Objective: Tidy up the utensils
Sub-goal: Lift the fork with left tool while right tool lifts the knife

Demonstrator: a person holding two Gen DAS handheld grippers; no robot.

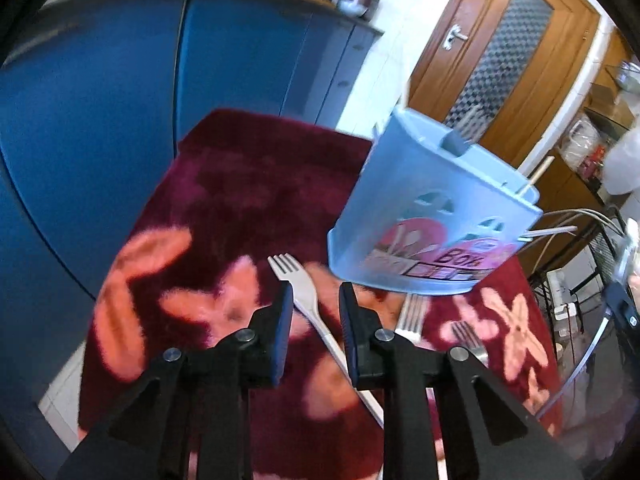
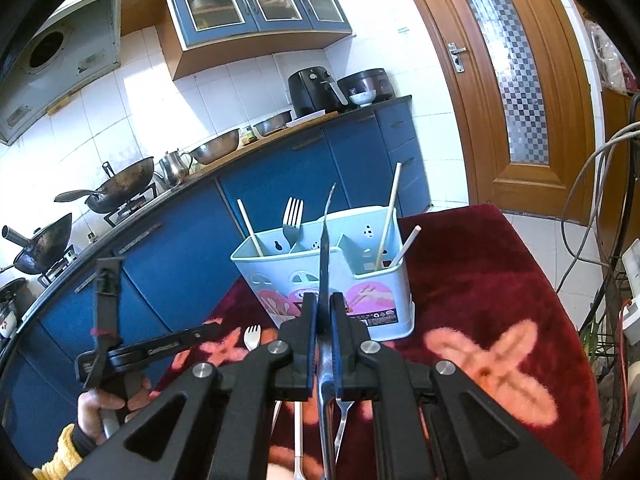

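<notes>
A light blue utensil holder [image 1: 432, 216] [image 2: 332, 276] stands on a dark red flowered cloth [image 1: 240, 184] [image 2: 488, 280]. It holds a metal fork [image 2: 293, 216] and several chopsticks [image 2: 389, 216]. My left gripper [image 1: 314, 300] is open and empty, just above a white plastic fork [image 1: 304, 288] lying on the cloth. Two metal forks [image 1: 412, 312] lie to its right. My right gripper [image 2: 323, 304] is shut on a metal utensil [image 2: 325, 248], seen edge-on, pointing up in front of the holder. The left gripper [image 2: 120, 344] shows at the left in the right wrist view.
Blue kitchen cabinets [image 2: 280, 176] run behind the table, with woks [image 2: 120, 188] and bowls on the counter. A wooden door [image 2: 512, 80] stands at the right. Cables [image 2: 592, 200] hang by a rack at the far right. More utensils [image 2: 298, 432] lie under my right gripper.
</notes>
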